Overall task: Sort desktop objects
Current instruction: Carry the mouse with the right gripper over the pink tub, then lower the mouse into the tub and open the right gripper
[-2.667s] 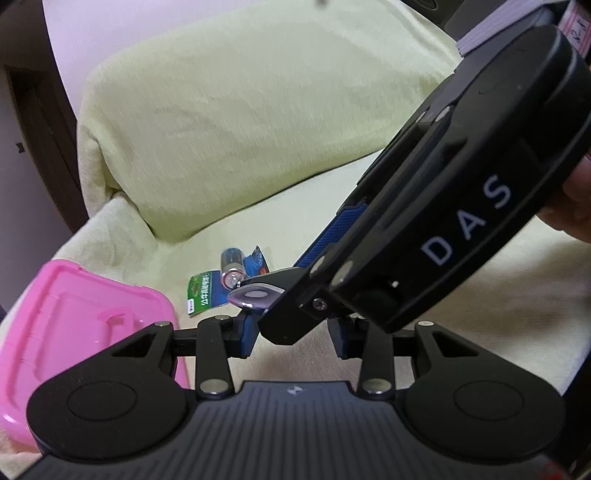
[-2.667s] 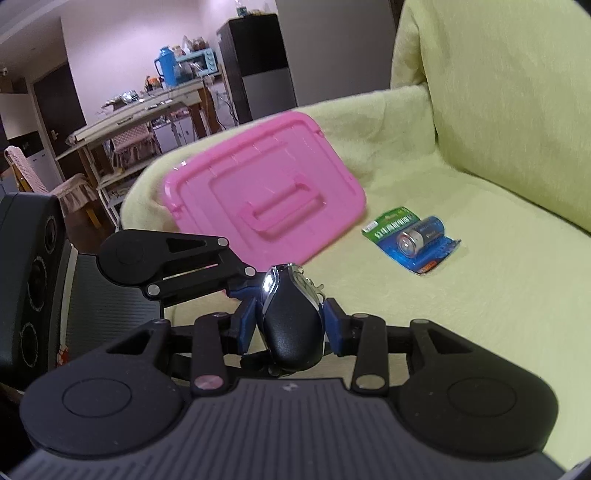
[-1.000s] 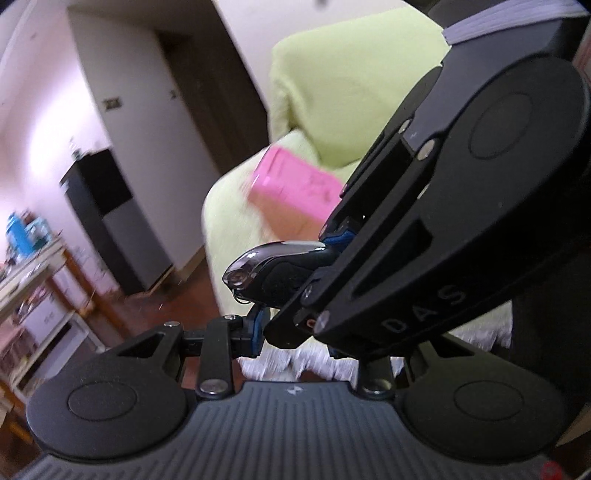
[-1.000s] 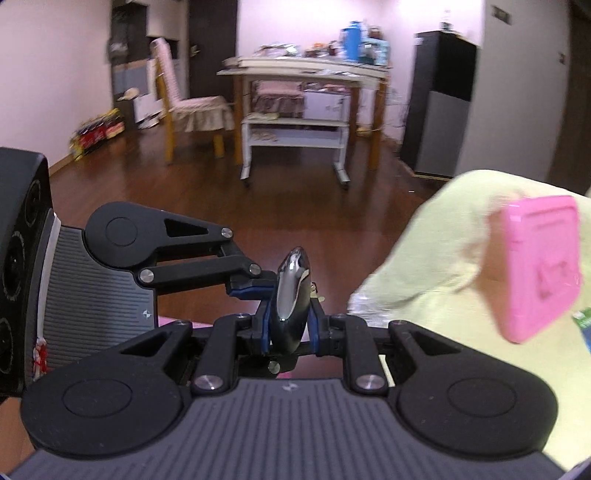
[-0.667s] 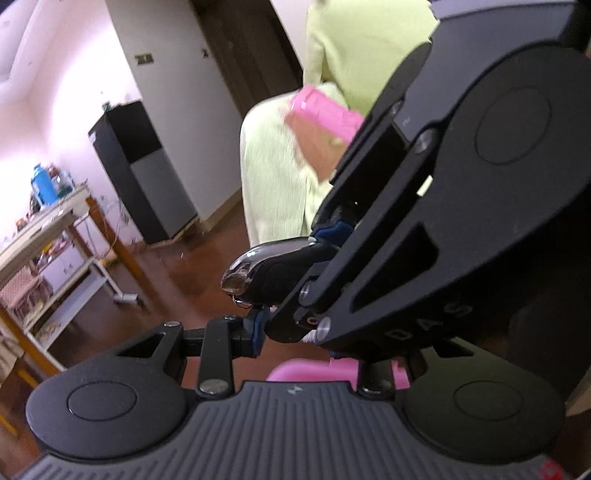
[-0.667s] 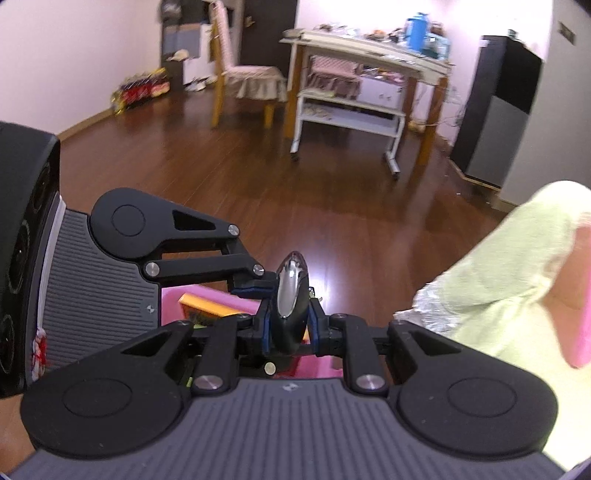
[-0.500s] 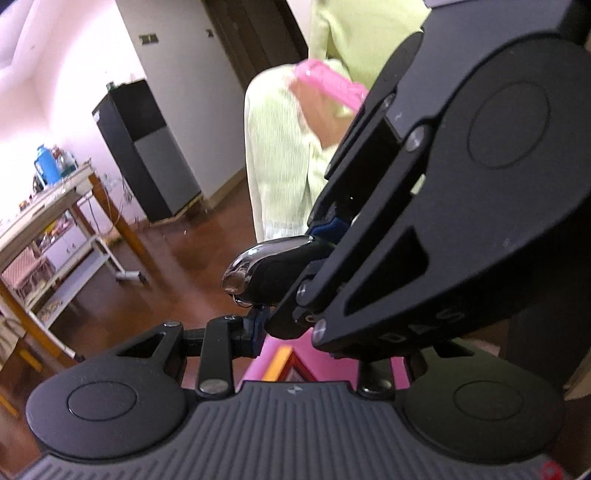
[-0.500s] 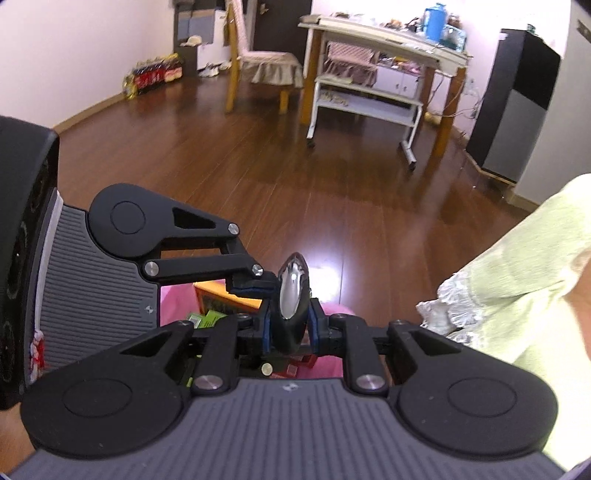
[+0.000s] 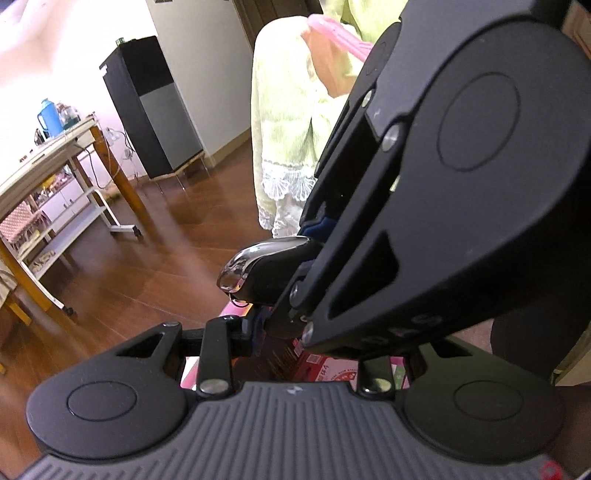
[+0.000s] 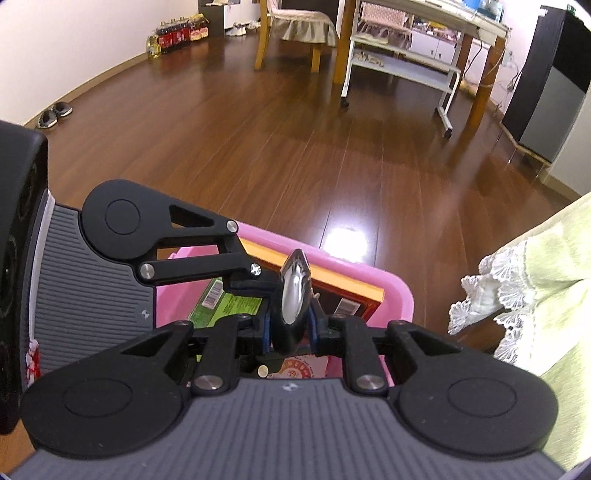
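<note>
A black and chrome key fob (image 10: 293,295) stands on edge between the blue pads of my right gripper (image 10: 290,328), which is shut on it. It hangs above an open pink bin (image 10: 399,291) on the floor. In the left wrist view the same key fob (image 9: 266,269) pokes out from the right gripper's big black body (image 9: 461,166), which fills the frame. My left gripper (image 9: 310,332) is open, its fingers straddling the right gripper's tip; its right finger is hidden. One left finger (image 10: 255,284) lies just beside the fob.
The bin holds an orange-edged book (image 10: 332,280), a green packet (image 10: 229,306) and a red-and-white packet (image 9: 332,369). A sofa in a yellow-green cover (image 10: 554,295) stands to the right, with the pink lid (image 9: 336,33) on it. Wooden floor, table and chair lie beyond.
Both grippers have swung together from the sofa seat out over the floor and now hang above the pink bin. The fob stays clamped in the right gripper throughout.
</note>
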`<move>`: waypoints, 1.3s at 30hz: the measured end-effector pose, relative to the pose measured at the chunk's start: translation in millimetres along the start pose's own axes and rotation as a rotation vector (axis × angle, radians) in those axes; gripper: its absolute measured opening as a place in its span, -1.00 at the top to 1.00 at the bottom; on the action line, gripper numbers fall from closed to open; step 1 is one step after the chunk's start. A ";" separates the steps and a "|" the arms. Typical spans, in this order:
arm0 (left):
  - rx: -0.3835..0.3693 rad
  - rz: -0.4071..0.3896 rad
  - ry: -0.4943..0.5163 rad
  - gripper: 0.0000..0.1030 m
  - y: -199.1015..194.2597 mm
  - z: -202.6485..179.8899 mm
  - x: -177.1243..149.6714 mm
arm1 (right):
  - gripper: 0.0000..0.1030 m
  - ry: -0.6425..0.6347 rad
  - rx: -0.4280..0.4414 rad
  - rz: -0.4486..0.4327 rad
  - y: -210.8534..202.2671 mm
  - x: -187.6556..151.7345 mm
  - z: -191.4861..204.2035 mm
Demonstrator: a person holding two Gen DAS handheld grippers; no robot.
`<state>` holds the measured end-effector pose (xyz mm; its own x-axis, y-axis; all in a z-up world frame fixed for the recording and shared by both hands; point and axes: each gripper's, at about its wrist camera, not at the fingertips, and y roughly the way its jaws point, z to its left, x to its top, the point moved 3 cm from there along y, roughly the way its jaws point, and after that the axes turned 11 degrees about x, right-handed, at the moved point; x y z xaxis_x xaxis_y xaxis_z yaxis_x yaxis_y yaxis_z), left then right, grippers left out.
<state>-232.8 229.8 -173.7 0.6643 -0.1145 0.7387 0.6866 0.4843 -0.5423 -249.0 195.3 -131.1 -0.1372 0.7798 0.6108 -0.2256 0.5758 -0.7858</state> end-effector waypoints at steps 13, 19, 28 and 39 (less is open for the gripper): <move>-0.040 0.074 -0.023 0.28 28.8 -7.9 -22.7 | 0.68 0.010 0.033 0.085 37.3 -3.9 -19.3; -0.062 0.125 -0.019 0.26 39.4 -8.6 -29.6 | 0.68 0.064 0.067 0.117 49.2 -6.1 -28.4; -0.085 0.173 -0.027 0.26 47.9 -9.5 -41.3 | 0.68 0.093 0.097 0.158 65.3 -9.5 -35.0; -0.099 0.201 -0.032 0.27 50.9 -8.7 -47.6 | 0.68 0.115 0.101 0.183 75.6 -7.7 -38.8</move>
<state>-226.9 252.4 -239.9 0.7820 0.0038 0.6232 0.5681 0.4069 -0.7154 -227.6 242.4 -199.0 -0.0756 0.8952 0.4392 -0.3031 0.3989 -0.8654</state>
